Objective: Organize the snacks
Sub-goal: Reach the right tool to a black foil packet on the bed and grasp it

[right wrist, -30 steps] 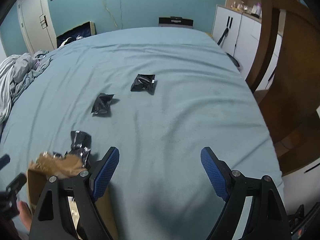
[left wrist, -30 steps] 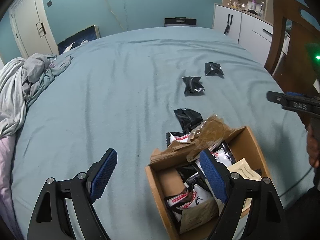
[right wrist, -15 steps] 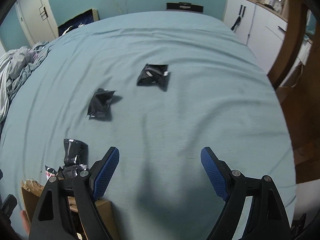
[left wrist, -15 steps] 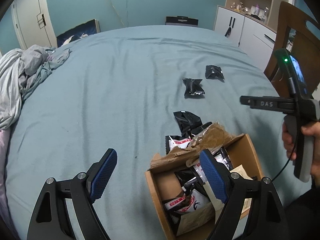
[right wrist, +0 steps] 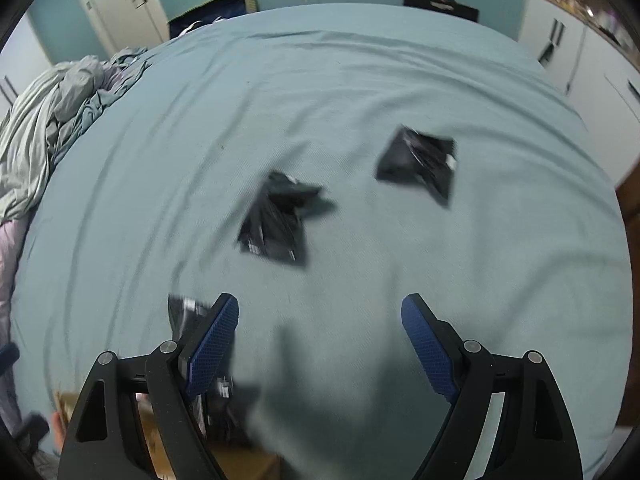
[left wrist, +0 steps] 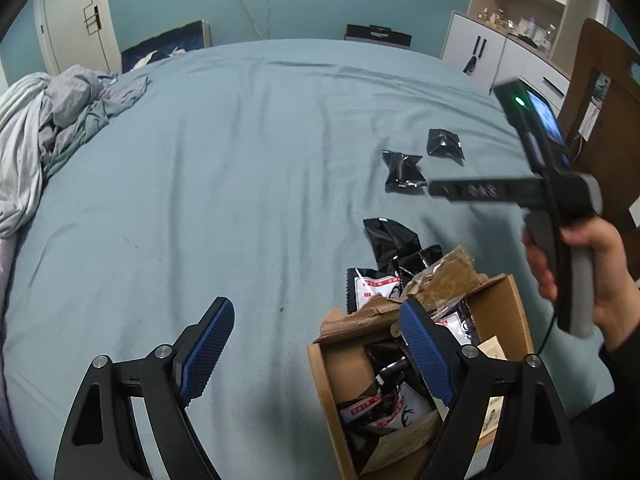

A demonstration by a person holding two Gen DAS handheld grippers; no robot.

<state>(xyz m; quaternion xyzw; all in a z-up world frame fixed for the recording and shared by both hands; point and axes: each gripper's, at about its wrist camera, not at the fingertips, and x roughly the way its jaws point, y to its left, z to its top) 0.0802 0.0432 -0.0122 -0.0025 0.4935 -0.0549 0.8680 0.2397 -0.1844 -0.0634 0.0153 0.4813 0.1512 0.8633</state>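
A cardboard box (left wrist: 510,304) holding several snack packets sits on the blue bed at the near right. Three black snack packets lie beyond it: one (left wrist: 390,238) next to the box, one (left wrist: 402,166) farther off, one (left wrist: 444,144) farthest. My left gripper (left wrist: 316,340) is open and empty, its right finger over the box. My right gripper (right wrist: 320,336) is open and empty above the bed, with the middle packet (right wrist: 276,220) and the far packet (right wrist: 420,162) ahead of it. The hand-held right gripper body also shows in the left wrist view (left wrist: 560,200).
A crumpled grey blanket (left wrist: 44,132) lies at the bed's left edge. A wooden chair (left wrist: 604,92) and white cabinets (left wrist: 480,52) stand to the right of the bed. A door (left wrist: 76,20) is at the back left.
My right gripper has moved forward and left over the bed, closer to the loose black packets. My left gripper has stayed over the box.
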